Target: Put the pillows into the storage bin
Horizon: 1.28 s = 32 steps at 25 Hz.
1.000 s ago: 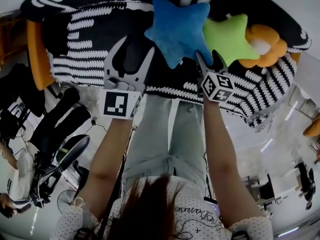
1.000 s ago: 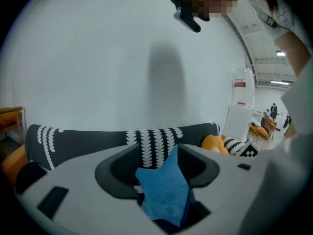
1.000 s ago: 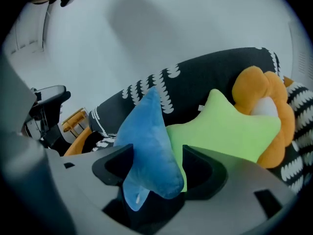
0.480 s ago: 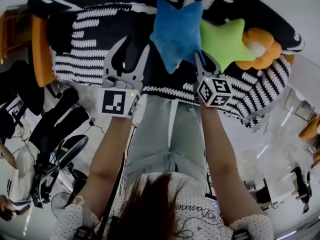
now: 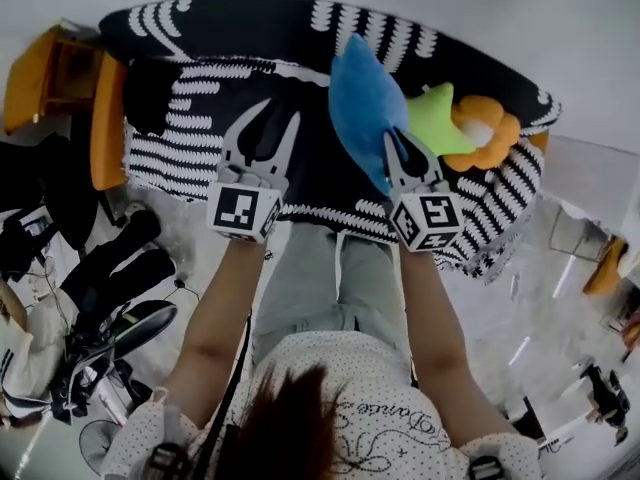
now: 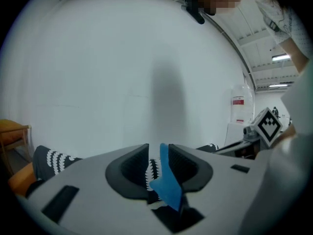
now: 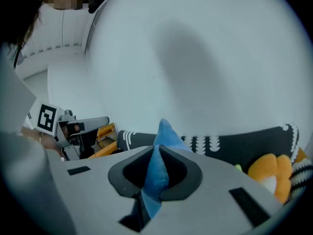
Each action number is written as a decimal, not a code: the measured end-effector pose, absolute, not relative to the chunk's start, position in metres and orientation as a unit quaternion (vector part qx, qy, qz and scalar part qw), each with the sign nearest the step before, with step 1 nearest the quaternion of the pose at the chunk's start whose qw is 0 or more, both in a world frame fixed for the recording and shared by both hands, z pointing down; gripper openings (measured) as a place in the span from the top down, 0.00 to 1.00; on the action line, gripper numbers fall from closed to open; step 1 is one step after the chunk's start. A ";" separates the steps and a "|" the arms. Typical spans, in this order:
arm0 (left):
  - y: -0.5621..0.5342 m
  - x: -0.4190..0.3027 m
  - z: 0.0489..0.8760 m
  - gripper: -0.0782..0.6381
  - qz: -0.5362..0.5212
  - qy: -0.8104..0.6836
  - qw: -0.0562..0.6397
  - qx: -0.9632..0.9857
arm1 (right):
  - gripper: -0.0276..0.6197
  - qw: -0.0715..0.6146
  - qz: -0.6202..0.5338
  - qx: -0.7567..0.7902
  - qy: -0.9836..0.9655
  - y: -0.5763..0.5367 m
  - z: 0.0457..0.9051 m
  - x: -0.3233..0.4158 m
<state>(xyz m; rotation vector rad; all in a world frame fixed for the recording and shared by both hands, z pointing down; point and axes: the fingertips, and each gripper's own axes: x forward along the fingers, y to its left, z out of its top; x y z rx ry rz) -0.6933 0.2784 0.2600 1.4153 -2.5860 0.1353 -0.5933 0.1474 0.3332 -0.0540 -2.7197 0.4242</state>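
- The right gripper, right of centre in the head view, has just been closing. It now pinches a point of the blue star pillow, which stands edge-on at top centre.
- The left gripper, left of centre, has also been closing. Its jaws stand part way apart over the black-and-white striped cover. A blue sliver shows in the gap, unpressed.
- 2 more pillows lie at upper right, touching: a green star pillow and an orange flower pillow.
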 end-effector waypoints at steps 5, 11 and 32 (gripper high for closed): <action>0.236 -0.693 0.251 0.81 0.035 -0.862 0.093 0.497 | 0.89 0.160 0.134 0.012 -0.978 0.086 0.284 -0.589; 0.208 -0.676 0.205 0.87 0.017 -0.851 0.046 0.523 | 0.89 0.099 0.078 0.029 -0.992 0.057 0.197 -0.575; 0.132 -0.600 0.126 0.89 0.017 -0.819 -0.004 0.574 | 0.89 0.024 0.063 0.053 -0.996 -0.001 0.107 -0.490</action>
